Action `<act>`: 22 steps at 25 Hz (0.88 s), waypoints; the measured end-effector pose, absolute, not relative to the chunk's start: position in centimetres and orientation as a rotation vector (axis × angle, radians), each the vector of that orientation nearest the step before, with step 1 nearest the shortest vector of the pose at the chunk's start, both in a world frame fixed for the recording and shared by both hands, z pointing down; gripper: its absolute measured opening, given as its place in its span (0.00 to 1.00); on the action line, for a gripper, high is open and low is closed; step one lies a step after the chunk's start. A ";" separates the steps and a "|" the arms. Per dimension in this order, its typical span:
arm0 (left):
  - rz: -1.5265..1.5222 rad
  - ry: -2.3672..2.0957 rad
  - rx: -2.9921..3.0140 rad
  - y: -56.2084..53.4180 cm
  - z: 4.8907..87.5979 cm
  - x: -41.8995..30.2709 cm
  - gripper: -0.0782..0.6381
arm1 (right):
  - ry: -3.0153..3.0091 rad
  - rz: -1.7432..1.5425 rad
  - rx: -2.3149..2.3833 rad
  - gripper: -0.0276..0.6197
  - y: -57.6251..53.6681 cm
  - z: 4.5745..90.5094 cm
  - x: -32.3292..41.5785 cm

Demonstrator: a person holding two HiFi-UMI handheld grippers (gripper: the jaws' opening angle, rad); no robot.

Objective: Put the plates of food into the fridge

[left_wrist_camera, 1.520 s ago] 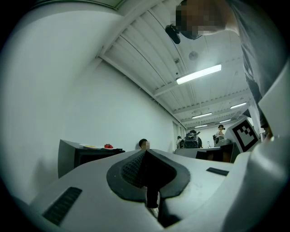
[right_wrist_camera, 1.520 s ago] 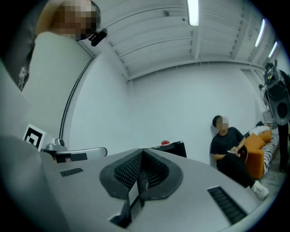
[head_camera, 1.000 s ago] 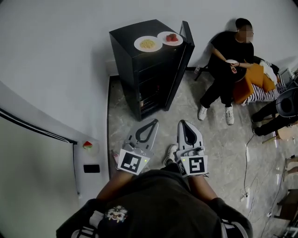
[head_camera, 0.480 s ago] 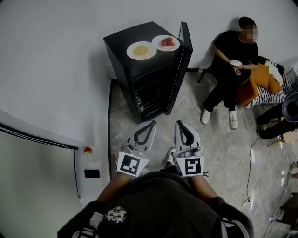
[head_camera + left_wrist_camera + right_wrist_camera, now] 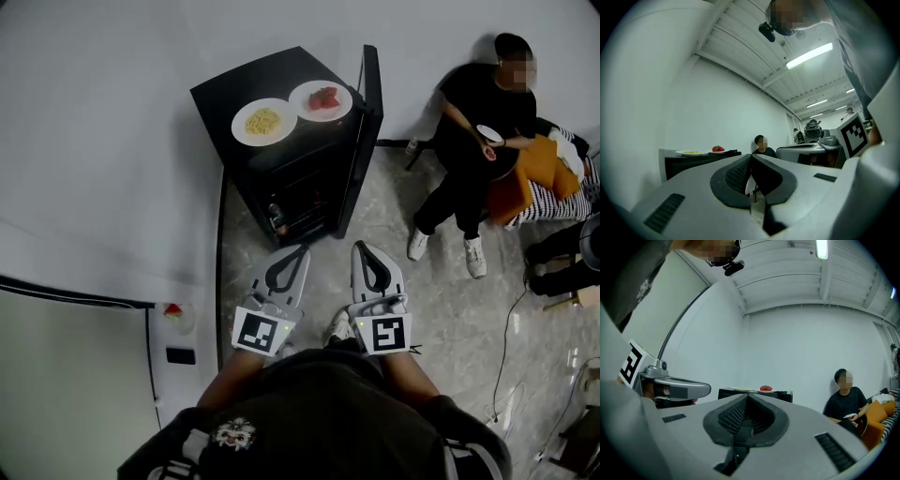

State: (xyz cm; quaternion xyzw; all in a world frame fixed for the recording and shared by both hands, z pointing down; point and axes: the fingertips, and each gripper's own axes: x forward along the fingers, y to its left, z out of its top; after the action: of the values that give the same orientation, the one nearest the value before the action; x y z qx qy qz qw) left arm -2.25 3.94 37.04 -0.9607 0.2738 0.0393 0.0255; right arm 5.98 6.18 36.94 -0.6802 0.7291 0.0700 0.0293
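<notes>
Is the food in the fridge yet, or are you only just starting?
Only starting. Done: the fridge door stands open. In hand: nothing; the left gripper and right gripper are both shut and empty, short of the fridge. Left: the noodle plate and the plate of red food sit on top; both must go inside.

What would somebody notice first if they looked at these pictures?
Probably the black fridge against the white wall, its door open, with a plate of yellow noodles and a plate of red food side by side on top. Nearer the camera, the left gripper and right gripper point toward it, both shut and empty. A seated person in black is off to the right.
</notes>
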 end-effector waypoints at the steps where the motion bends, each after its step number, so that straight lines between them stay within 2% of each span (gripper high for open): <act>1: 0.113 0.860 -2.972 3.4 37.2 -1.6 0.14 | 2.256 0.211 -2.089 0.08 5.7 37.1 6.6; 11: 0.052 1.018 -2.947 0.3 38.0 3.3 0.14 | 2.341 0.208 -1.955 0.08 2.0 37.5 11.4; 22: -0.028 1.095 -2.871 -3.0 38.4 3.5 0.14 | 2.366 0.180 -1.863 0.08 -1.1 37.5 12.6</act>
State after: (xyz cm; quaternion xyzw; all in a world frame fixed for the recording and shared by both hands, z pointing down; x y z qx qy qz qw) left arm 3.46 -3.01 38.37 -0.9337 0.3562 -0.0092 0.0343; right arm 12.62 -1.11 37.48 -0.6165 0.7826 0.0594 0.0625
